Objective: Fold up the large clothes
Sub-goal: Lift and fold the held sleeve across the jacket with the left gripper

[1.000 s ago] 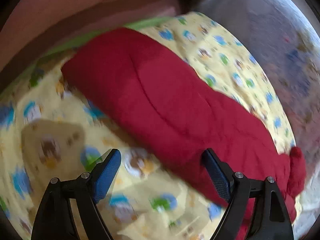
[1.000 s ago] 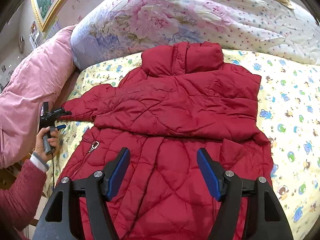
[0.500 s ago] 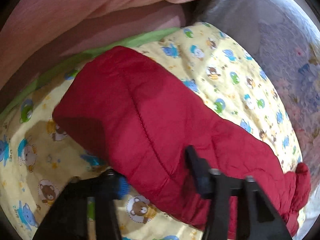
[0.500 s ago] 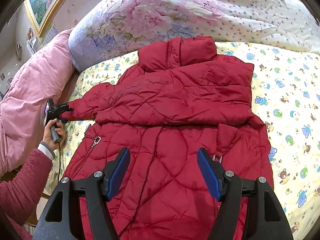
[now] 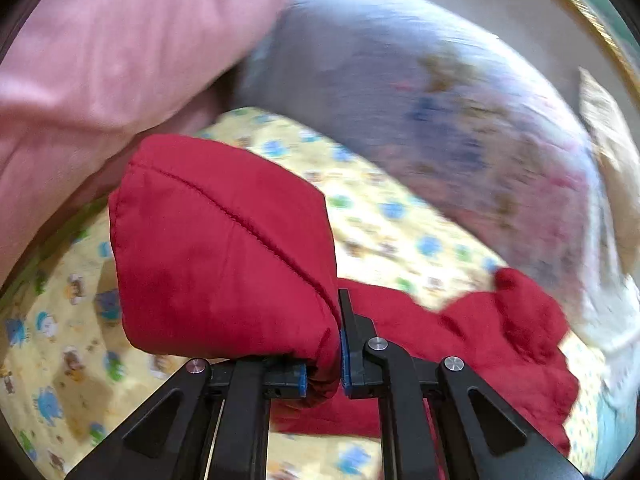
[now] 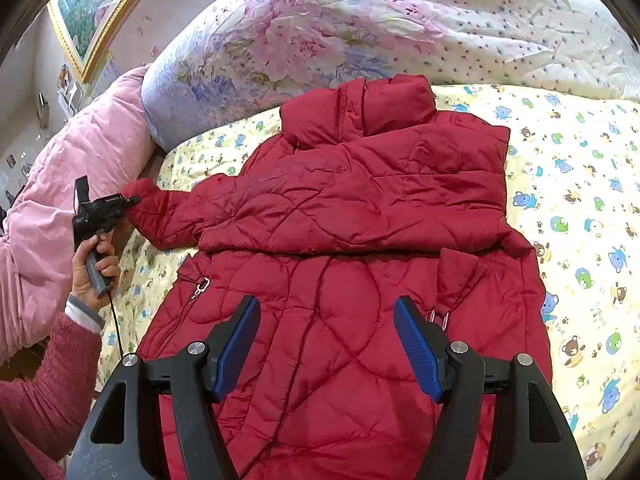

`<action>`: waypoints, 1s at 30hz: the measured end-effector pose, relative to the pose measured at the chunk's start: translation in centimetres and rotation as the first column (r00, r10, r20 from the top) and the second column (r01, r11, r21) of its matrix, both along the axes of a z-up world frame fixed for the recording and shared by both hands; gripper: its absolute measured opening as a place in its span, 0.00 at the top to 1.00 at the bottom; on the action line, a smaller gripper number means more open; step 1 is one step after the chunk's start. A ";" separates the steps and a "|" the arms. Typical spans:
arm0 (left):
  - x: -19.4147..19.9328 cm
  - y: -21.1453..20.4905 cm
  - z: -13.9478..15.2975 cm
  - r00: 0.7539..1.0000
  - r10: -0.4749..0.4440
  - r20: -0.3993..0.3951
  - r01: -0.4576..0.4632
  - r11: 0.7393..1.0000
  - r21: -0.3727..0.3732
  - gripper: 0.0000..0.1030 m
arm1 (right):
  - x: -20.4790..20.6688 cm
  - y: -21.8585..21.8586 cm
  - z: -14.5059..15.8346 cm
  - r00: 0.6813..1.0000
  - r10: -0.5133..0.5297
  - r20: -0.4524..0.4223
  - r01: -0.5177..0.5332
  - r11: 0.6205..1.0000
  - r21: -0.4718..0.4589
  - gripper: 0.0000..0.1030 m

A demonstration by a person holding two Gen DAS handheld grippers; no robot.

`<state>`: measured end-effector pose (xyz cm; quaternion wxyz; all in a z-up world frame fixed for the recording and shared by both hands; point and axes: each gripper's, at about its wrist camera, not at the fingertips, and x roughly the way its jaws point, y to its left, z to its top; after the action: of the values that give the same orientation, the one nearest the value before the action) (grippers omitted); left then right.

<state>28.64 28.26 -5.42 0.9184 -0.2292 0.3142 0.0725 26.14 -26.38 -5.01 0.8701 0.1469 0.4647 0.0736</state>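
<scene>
A red quilted jacket (image 6: 360, 208) lies front up on the yellow cartoon sheet (image 6: 580, 200), collar toward the far pillows. One sleeve is folded across its chest. The other sleeve (image 6: 168, 216) stretches out to the left. My left gripper (image 5: 324, 360) is shut on the cuff end of that sleeve (image 5: 224, 248), which bulges up in front of the camera, lifted off the sheet. In the right wrist view the left gripper (image 6: 100, 212) is held by a hand (image 6: 94, 268) at the bed's left side. My right gripper (image 6: 326, 344) hovers open over the jacket's lower body, with nothing between its fingers.
A pink quilt (image 6: 80, 168) is piled along the left edge of the bed. A floral duvet (image 6: 320, 32) lies bunched across the head. A framed picture (image 6: 92, 12) hangs on the wall at upper left. Bare sheet shows right of the jacket.
My left gripper's jaws have closed on the sleeve end and raised it off the sheet, swinging toward the jacket. The right gripper has stayed open over the jacket's lower part.
</scene>
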 end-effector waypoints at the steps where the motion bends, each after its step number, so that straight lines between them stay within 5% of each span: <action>1: -0.2 -1.3 0.5 0.999 -0.033 0.014 0.033 0.999 0.004 0.91 | -0.1 -0.1 0.0 1.000 -0.003 0.001 0.003 1.000 0.002 0.31; 8: -1.4 -9.4 2.5 0.971 -0.230 0.065 0.228 0.973 0.034 0.91 | -0.4 -1.7 -0.3 0.999 -0.036 -0.005 0.036 0.999 0.033 0.31; 15: -1.2 -17.2 3.6 0.909 -0.409 0.082 0.399 0.910 0.114 0.91 | 0.2 -3.1 -0.5 0.998 -0.062 -0.003 0.062 0.996 0.067 0.31; 30: 5.1 -30.0 0.5 0.807 -0.591 0.002 0.580 0.793 0.183 0.91 | 3.3 -7.5 -2.0 0.990 -0.142 -0.019 0.143 0.984 0.110 0.30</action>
<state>33.71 -1.79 -4.96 0.9210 -0.0418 0.3349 -0.1947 29.46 -33.88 -6.99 0.8610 0.2286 0.4528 0.0362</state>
